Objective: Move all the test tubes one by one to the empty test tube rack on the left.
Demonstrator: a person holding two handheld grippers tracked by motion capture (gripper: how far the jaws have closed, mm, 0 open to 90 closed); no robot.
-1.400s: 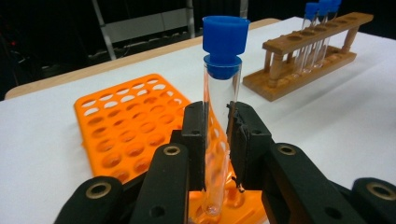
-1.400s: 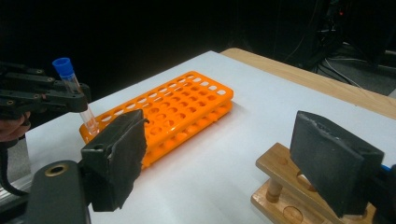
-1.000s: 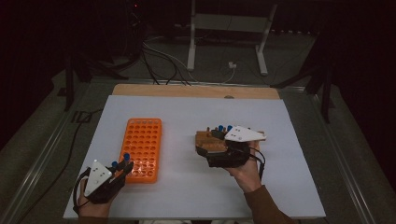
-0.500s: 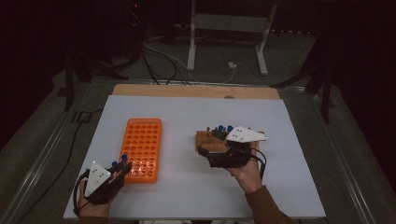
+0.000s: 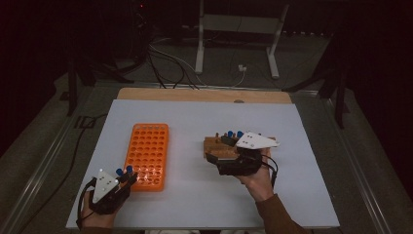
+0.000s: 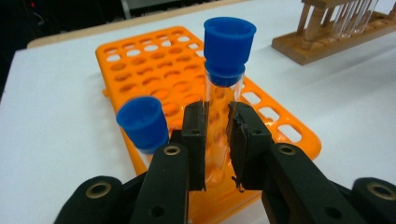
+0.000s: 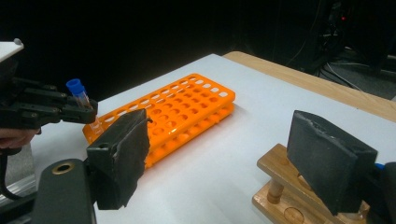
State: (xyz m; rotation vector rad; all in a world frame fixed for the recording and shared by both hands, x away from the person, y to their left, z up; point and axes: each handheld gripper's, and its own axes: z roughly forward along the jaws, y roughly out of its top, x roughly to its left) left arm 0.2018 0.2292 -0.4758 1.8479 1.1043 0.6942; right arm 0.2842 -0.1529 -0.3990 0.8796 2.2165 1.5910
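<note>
The white-topped desk [image 5: 204,117] carried a flat orange plastic tube rack [image 5: 147,155] toward its left and a small wooden tube rack [image 5: 217,146] to its right, well apart. The right gripper [image 5: 210,157] rested at the wooden rack's near end, its fingers [image 7: 119,154] spread wide with nothing between them. The left gripper [image 6: 216,140] had its fingers clamped on a clear blue-capped tube [image 6: 224,79], upright over the orange rack's near corner, just beside another blue-capped tube [image 6: 143,123] standing there.
</note>
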